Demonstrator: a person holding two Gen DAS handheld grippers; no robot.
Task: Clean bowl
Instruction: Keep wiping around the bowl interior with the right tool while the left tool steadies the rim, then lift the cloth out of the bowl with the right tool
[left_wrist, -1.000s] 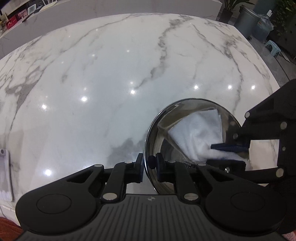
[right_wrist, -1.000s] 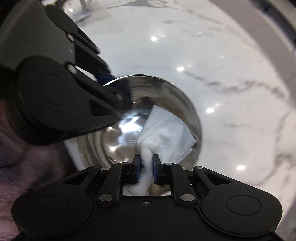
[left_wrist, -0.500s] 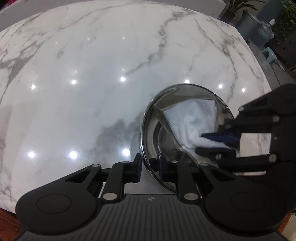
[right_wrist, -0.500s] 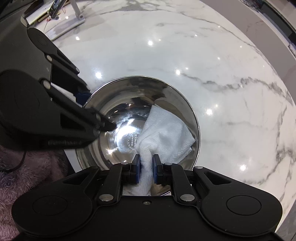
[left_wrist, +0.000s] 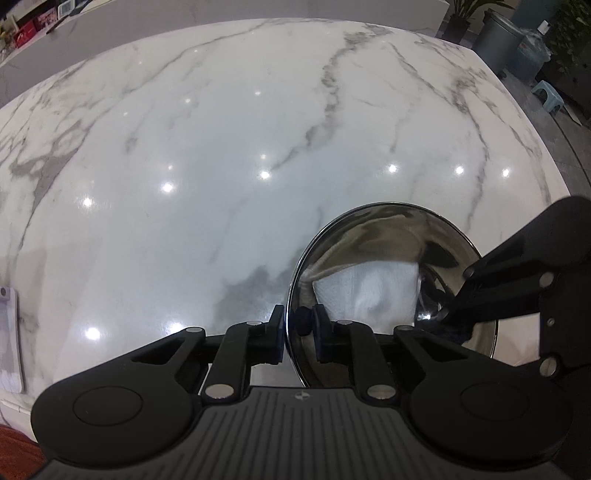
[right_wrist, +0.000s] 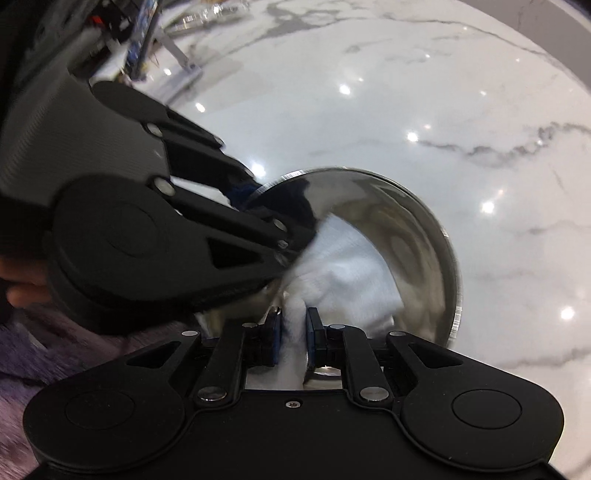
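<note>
L claw (left_wrist: 299, 326) is clenched on the rim of the steel bowl (left_wrist: 436, 229), one finger outside the wall, one inside. It hasn't shifted since a sec ago; the bowl sits in the same spot, just ahead & right of its tips, on the marble counter (left_wrist: 221, 147).

R claw (right_wrist: 293, 334) is pinched tight on a bunched fold of the white cloth (right_wrist: 343, 266); the rest of the cloth fans out ahead of its tips across the bowl's inner wall.

What's changed: a sec ago the cloth lay on the far-R side of the bowl as seen from the L claw, w/ the R claw's fingers over it. Now it's swept round to the near wall, right ahead of the L tips, & the R claw has rolled w/ it. In the R view the bowl bottom that showed half a sec ago is now mostly covered by cloth & the L claw body.

My read: mid-wipe, a circular pass round the inside; L claw is the anchor. Far wall prob. next.

Text: nothing legible now. There's a small logo mark on the L claw body; can't read it.
</note>
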